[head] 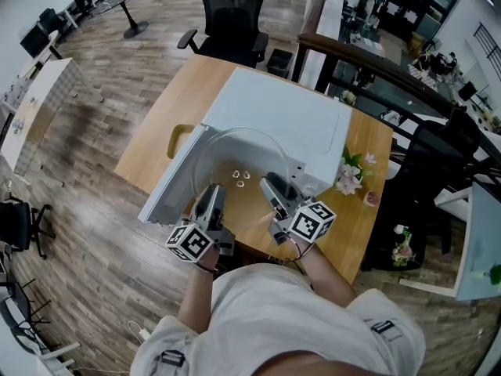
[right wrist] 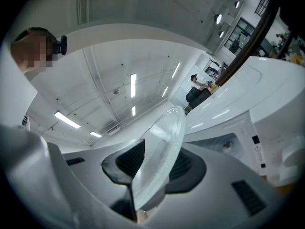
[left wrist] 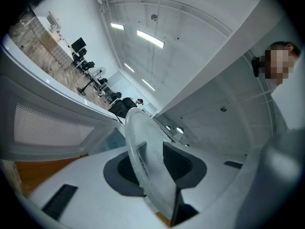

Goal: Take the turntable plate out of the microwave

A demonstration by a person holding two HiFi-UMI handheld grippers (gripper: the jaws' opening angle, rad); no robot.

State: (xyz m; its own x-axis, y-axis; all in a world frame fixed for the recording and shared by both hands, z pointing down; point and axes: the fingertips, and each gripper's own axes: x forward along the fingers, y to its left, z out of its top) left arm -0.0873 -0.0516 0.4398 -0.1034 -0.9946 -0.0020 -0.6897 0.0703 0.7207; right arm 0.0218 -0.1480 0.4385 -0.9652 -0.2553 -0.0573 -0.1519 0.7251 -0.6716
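Left gripper [head: 210,198] [left wrist: 153,162]: clamped on the near rim of the turntable plate [head: 235,155] [left wrist: 138,128]. The glass edge sits between both dark pads, one above and one below.
Right gripper [head: 274,193] [right wrist: 151,162]: also clamped on the near rim, a little to the right of my other grip. The rim is wedged between its pads.
Hold: both tools point level and the plate spans out ahead of them like a tray.
Doing this step well: I judge that both grips must stay equally firm and at one height. If one hand drops, the glass will twist in the pads. I should draw it straight back toward me and keep the left side off the open door [head: 174,185].
Risk: smooth glass gripped only at the edge may slip.
Where the plate is: in front of the microwave [head: 282,116], over the wooden table [head: 160,128], with its far rim at the oven mouth. I cannot tell whether it is fully clear.
How the plate looks: round, clear glass with a raised rim. A few small pale knobs show near its middle.
Around it: pale flowers [head: 350,172] lie on the table to the right, and a black office chair [head: 231,22] stands beyond.
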